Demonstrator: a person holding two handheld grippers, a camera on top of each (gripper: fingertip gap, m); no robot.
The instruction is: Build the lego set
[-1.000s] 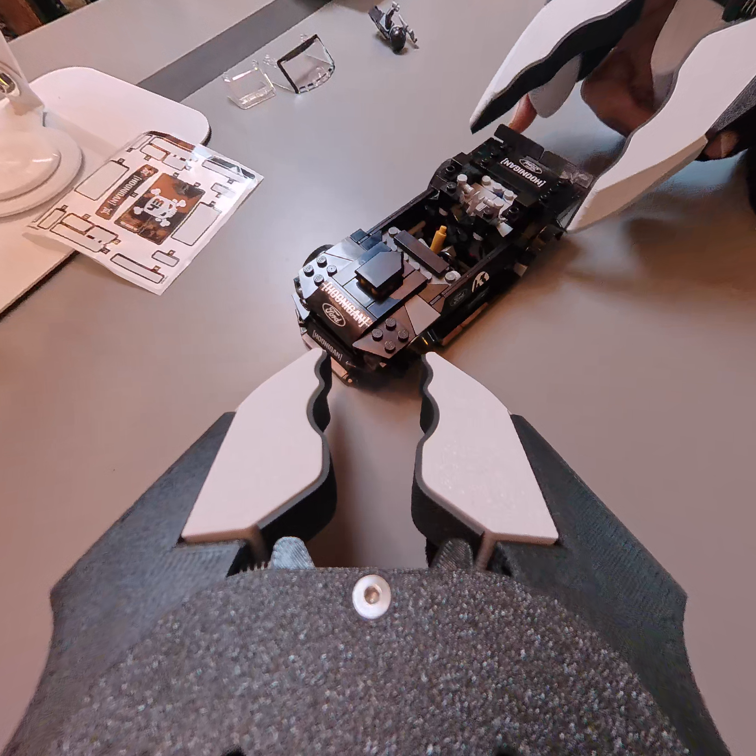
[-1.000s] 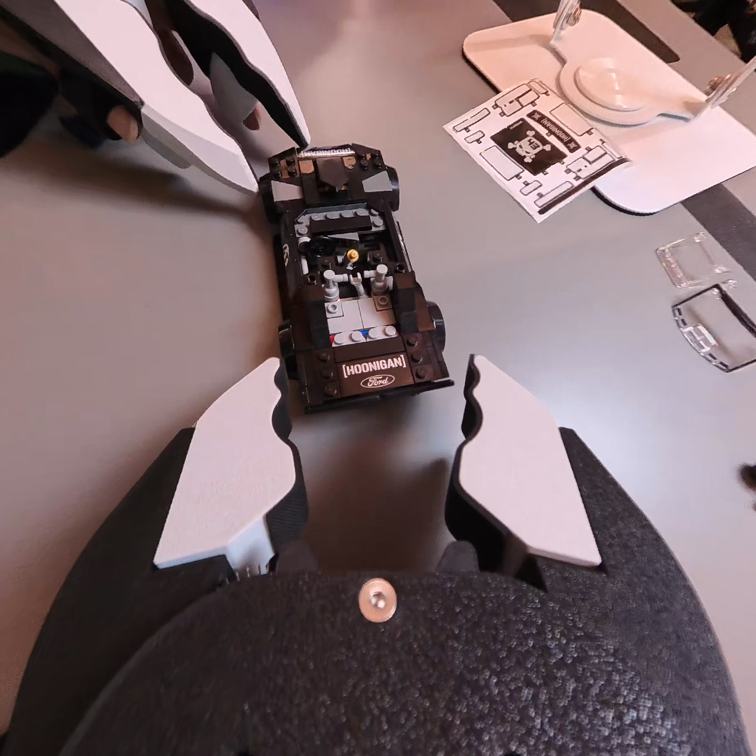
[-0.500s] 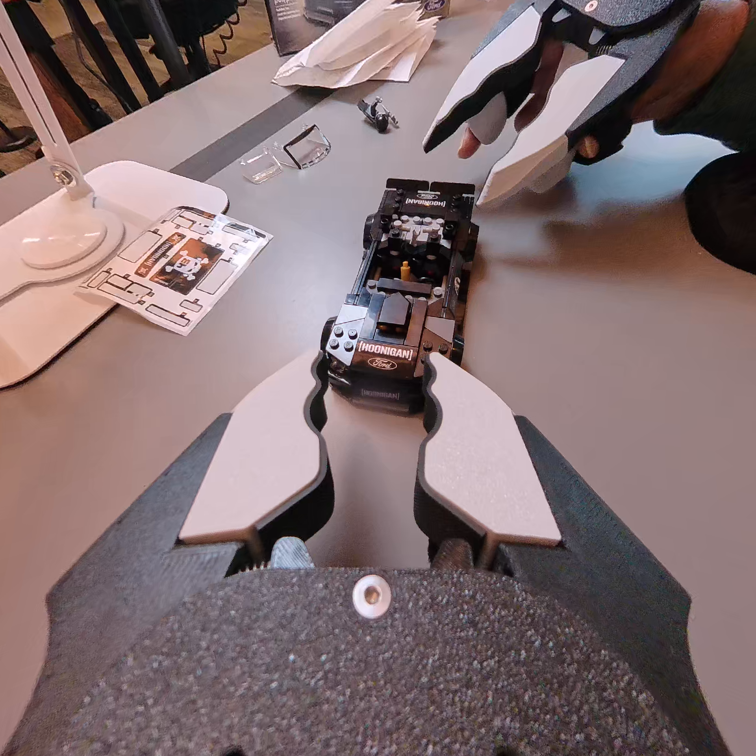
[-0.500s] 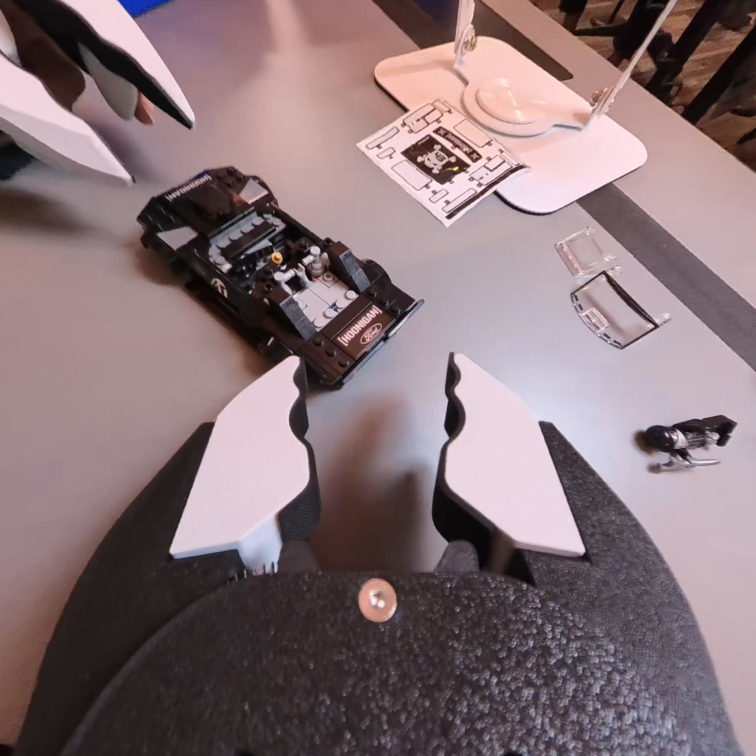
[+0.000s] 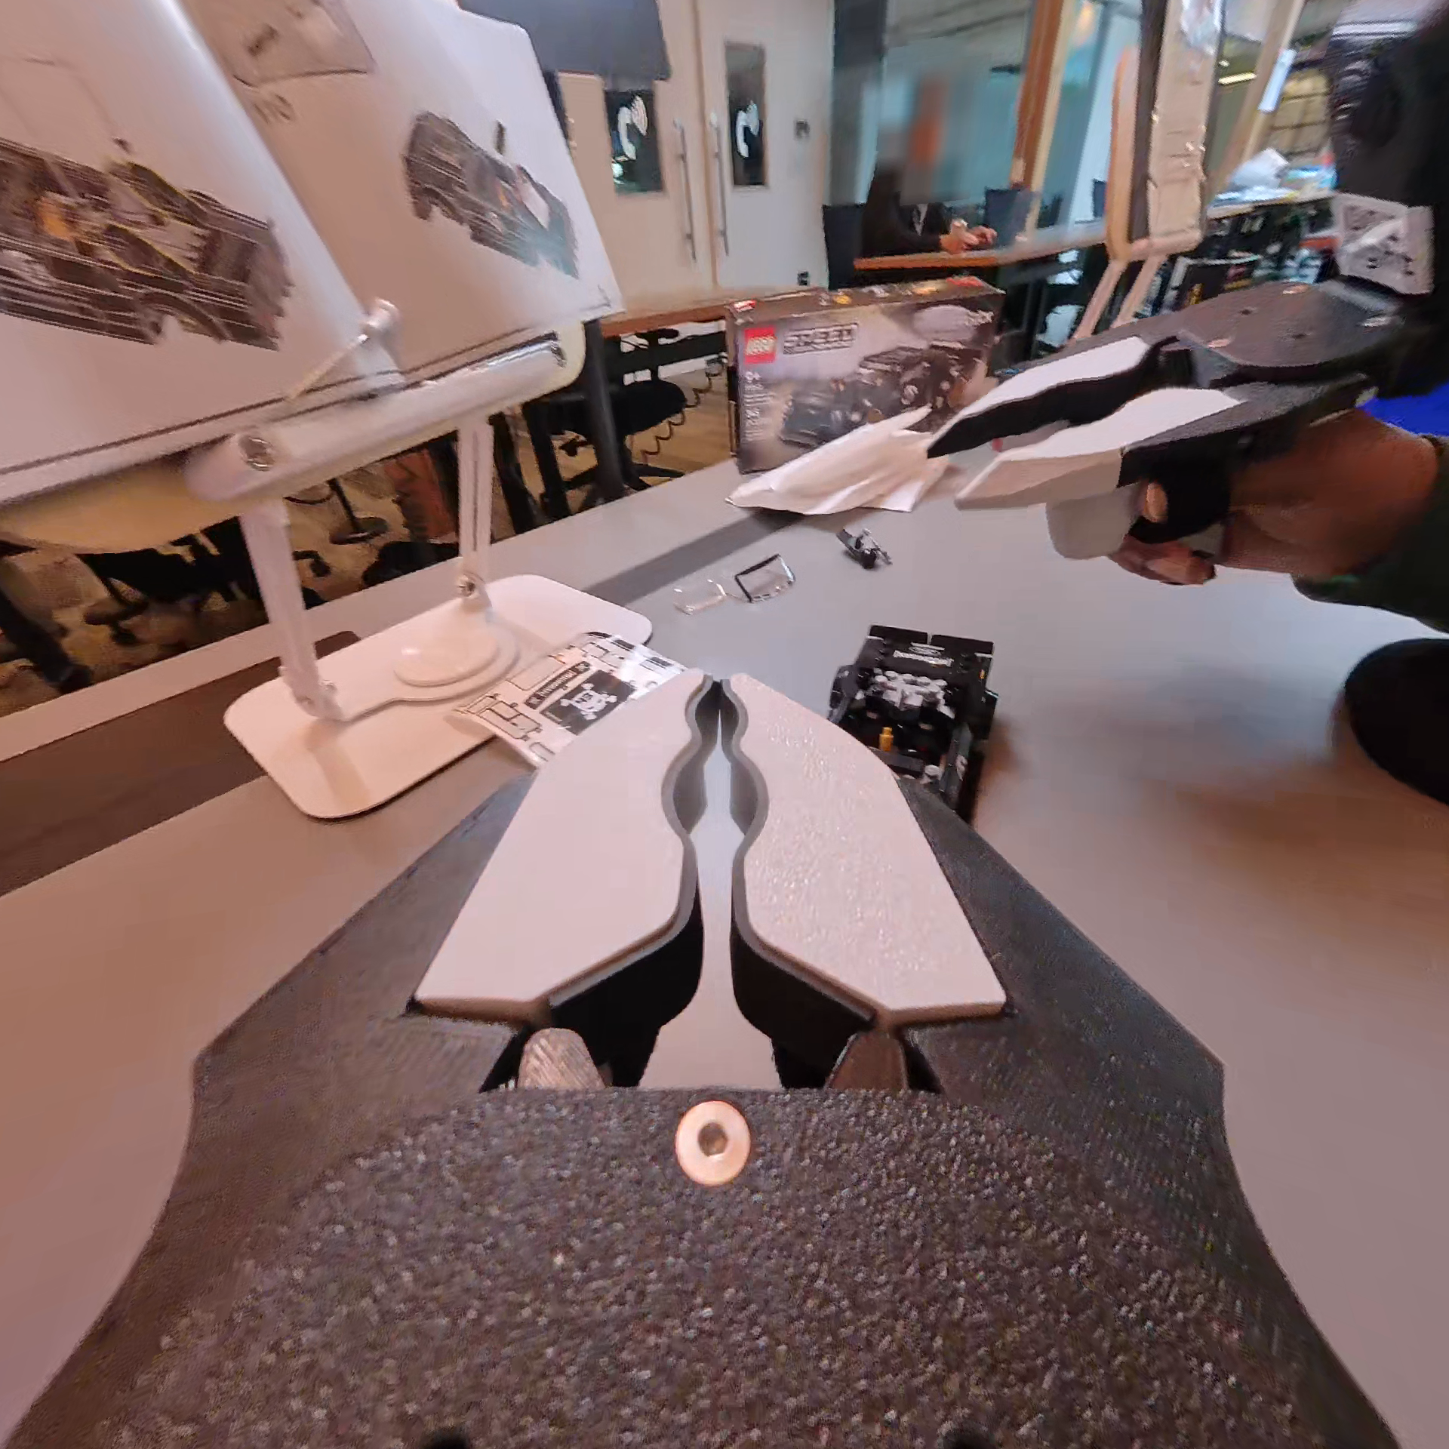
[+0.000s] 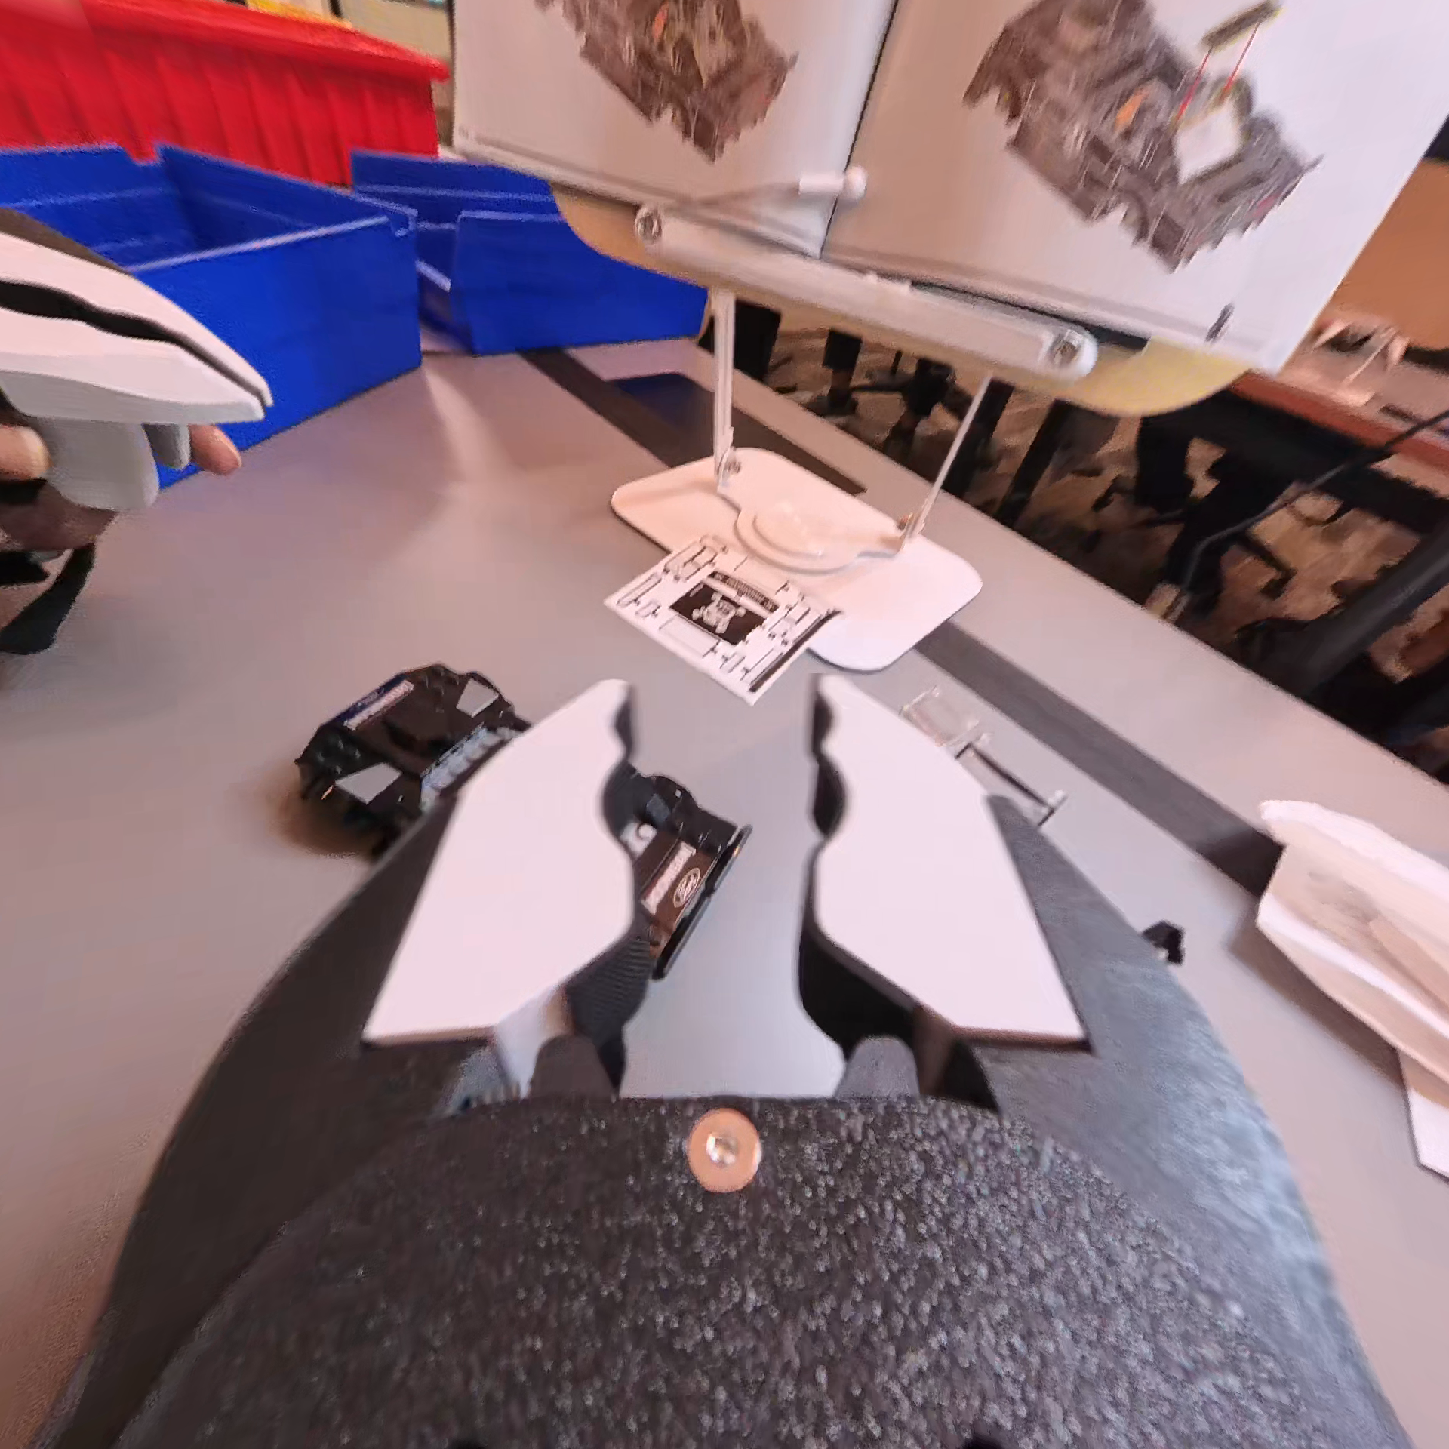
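Our left tongs (image 5: 717, 690) are pressed closed and empty, our right tongs (image 6: 721, 698) gape empty; the black brick-built car (image 5: 913, 709) sits on the grey surface (image 5: 1137, 862). We should check the propped booklet (image 6: 980, 118), then fetch the clear windscreen piece (image 5: 762, 578) gently.

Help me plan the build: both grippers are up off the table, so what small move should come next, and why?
Probably lower the right gripper, jaws open, toward the clear windscreen piece beside the smaller clear piece. The black lego car sits roofless on the grey table, cockpit exposed, and neither gripper holds anything; the left gripper is shut.
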